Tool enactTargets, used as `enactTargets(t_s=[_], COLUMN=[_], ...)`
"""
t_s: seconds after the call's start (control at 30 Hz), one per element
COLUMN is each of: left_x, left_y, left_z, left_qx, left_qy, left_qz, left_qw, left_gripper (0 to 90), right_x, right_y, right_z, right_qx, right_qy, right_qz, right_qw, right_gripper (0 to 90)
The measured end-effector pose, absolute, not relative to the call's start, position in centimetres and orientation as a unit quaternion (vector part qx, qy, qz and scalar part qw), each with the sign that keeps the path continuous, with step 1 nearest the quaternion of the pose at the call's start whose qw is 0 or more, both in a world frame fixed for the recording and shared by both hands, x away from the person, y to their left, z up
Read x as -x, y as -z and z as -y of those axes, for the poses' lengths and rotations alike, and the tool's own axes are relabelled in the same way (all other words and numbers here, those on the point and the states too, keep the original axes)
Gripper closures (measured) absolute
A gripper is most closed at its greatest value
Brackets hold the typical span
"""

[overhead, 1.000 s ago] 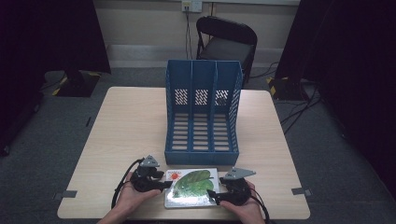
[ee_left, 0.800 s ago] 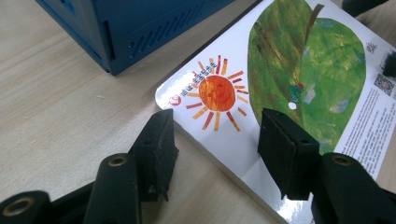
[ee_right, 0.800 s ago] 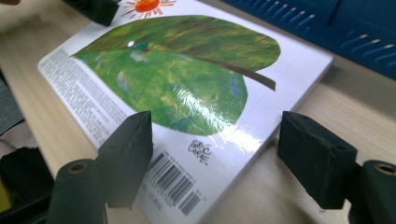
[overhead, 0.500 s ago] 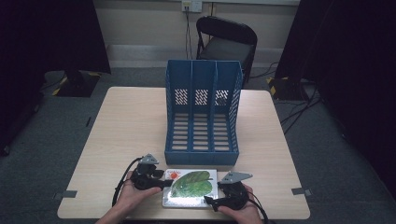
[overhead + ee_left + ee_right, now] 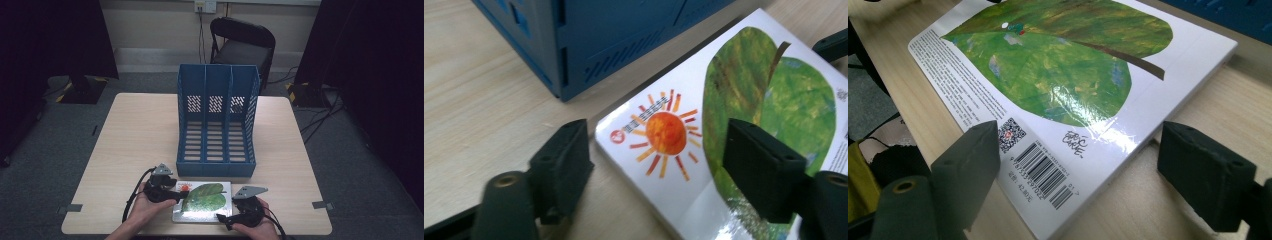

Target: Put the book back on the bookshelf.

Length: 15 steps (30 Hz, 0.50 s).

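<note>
Item: picture book [image 5: 202,201] flat at tabletop [image 5: 135,135] near edge, before blue file rack [image 5: 217,120]; L gripper [image 5: 176,194] & R gripper [image 5: 223,218] just opening, released, straddling corners; risk: glossy cover prob. slips at re-grip.

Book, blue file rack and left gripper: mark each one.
book [image 5: 205,200], high view, on the green leaf of its cover.
blue file rack [image 5: 216,122], high view, on its middle compartment.
left gripper [image 5: 659,165], left gripper view, midway between its fingertips.
</note>
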<state>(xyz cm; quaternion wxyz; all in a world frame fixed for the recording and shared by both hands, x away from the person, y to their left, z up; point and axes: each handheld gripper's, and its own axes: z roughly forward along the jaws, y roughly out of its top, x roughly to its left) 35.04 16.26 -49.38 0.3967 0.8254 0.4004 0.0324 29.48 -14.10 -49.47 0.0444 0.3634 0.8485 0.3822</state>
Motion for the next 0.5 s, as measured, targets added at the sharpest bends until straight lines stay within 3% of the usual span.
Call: enactTargets(t_s=[0.5], left_x=[-34.86], left_y=[48.97], left_z=[-16.56], left_qx=[-0.807], left_qy=[-0.017], left_qz=[-0.412], left_qw=[0.424], left_gripper=[23.8], right_x=[-29.50], right_y=[49.40], right_z=[14.26], right_qx=[-0.366], right_qy=[-0.385], right_qz=[-0.847], right_qw=[0.024], right_gripper=[14.0])
